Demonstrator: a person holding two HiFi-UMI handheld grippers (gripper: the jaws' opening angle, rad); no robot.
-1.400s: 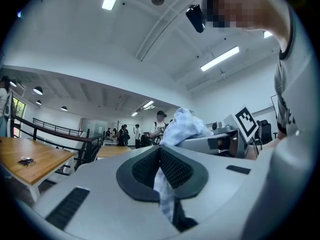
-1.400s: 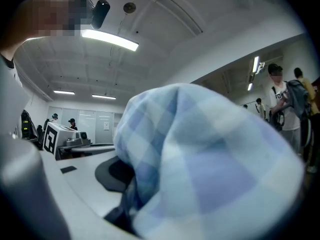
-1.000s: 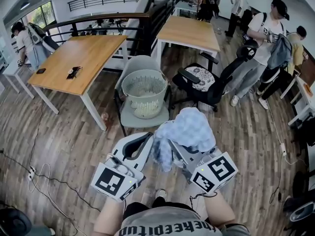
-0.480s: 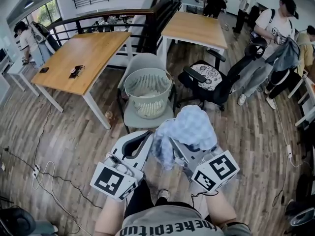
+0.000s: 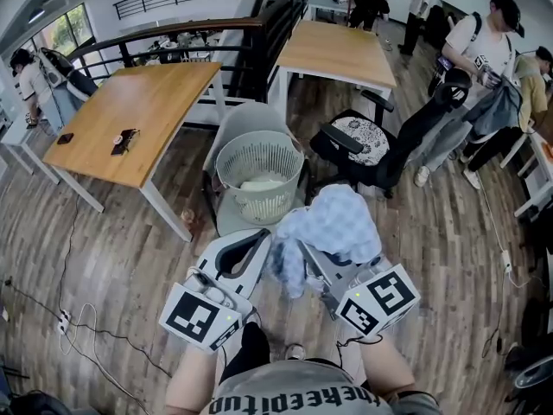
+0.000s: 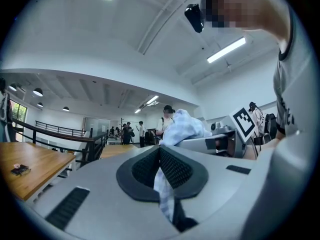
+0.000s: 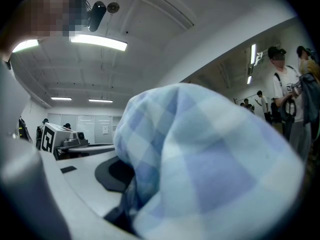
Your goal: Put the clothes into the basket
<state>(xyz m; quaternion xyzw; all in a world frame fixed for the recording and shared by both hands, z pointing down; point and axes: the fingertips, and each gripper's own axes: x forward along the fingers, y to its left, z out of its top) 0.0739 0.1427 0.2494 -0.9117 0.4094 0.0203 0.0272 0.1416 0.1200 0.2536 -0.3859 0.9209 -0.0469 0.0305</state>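
Two tables take up most of the room: a long light wooden table point(image 5: 130, 119) at the left and a second light wooden table point(image 5: 341, 54) farther off. Between them a grey moulded chair point(image 5: 246, 115) carries the round white perforated plastic basket point(image 5: 232, 150) on its seat, with some pale laundry point(image 5: 259, 184) already inside. A black office chair point(image 5: 363, 141) stands just to its right. The blue-and-white checked cloth point(image 5: 333, 223) is not in the basket yet. It is bunched up near the person's body, well short of the rim and carried between both tools.

The right gripper point(image 5: 307, 262) is clamped around the main wad. The left gripper point(image 5: 259, 245) is clenched on a thin trailing strip of the same cloth.

The likeliest trouble is the hanging fabric. A loose tail could drape over the basket's rim or fall outside it if the wad is let go before it is over the opening. The left pinch is narrow, so the strip may slip free. The basket looks light and only rests on the seat, so a nudge could shift or tip it.

Only the head view shows the basket and the gap to it. Only the left gripper view shows the dark ribbed pads meeting on the strip. The right gripper view is almost filled with checked fabric, with one dark pad showing beside it.
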